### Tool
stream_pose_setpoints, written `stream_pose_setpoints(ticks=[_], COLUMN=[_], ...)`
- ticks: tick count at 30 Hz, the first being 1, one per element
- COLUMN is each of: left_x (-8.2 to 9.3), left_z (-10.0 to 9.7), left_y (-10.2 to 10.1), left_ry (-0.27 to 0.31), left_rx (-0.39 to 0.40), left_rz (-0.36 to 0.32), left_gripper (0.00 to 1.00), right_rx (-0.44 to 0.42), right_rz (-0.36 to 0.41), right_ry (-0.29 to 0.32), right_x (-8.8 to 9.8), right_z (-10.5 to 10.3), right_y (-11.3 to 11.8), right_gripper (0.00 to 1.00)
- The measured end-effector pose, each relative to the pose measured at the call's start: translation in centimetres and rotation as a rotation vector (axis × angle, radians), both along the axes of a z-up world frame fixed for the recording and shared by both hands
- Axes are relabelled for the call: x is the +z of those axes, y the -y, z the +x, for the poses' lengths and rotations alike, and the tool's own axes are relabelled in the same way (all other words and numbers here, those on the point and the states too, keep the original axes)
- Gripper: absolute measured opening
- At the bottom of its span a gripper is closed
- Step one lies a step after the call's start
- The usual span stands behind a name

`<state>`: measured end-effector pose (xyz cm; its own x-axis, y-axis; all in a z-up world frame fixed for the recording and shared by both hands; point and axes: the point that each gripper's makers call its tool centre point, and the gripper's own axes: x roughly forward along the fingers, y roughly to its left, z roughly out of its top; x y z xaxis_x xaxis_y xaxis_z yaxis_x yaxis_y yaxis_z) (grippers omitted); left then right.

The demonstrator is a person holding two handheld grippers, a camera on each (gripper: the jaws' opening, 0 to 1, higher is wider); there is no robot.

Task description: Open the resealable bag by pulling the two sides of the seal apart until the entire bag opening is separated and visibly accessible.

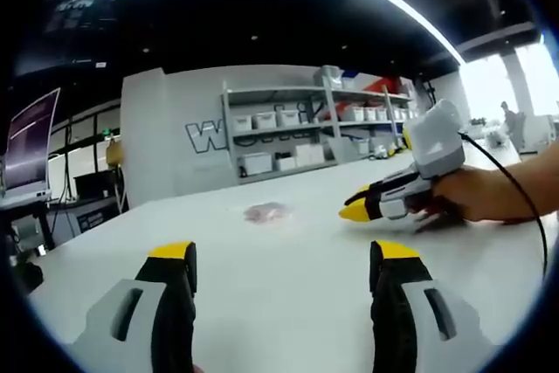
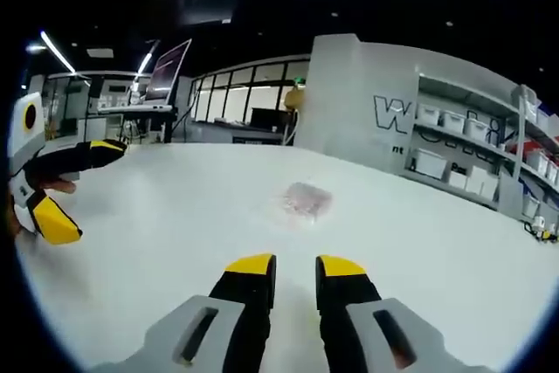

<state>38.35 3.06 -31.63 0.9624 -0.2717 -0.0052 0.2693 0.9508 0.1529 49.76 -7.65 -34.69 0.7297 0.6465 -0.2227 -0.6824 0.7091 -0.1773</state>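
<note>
A small clear, pinkish resealable bag (image 1: 265, 212) (image 2: 306, 200) lies flat on the white table (image 1: 288, 303), with neither gripper touching it. My left gripper (image 1: 284, 259) sits low over the table short of the bag, jaws wide apart and empty; it also appears at the left edge of the right gripper view (image 2: 80, 185). A hand (image 1: 476, 194) holds my right gripper (image 1: 360, 209) to the right of the bag. Its jaws (image 2: 295, 265) are drawn close together with nothing between them, and they point at the bag from a short way back.
Shelves of white bins (image 1: 288, 128) (image 2: 454, 141) stand behind the table against a grey wall. A monitor (image 1: 31, 141) sits on a desk at the left. A black cable (image 1: 515, 181) trails from the right gripper. Bare tabletop surrounds the bag.
</note>
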Motion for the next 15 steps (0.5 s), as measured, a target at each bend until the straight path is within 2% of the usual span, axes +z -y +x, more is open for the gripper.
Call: stream_pose_setpoints(ticks=[15], left_x=[0.01], left_z=[0.18], left_y=[0.02], left_ry=[-0.002], left_rx=[0.001], left_rz=[0.004], left_gripper=[0.81], right_rx=[0.006], right_rz=[-0.005], right_ry=[-0.001], right_x=[-0.03], right_z=[0.20], right_y=[-0.57], right_gripper=[0.15])
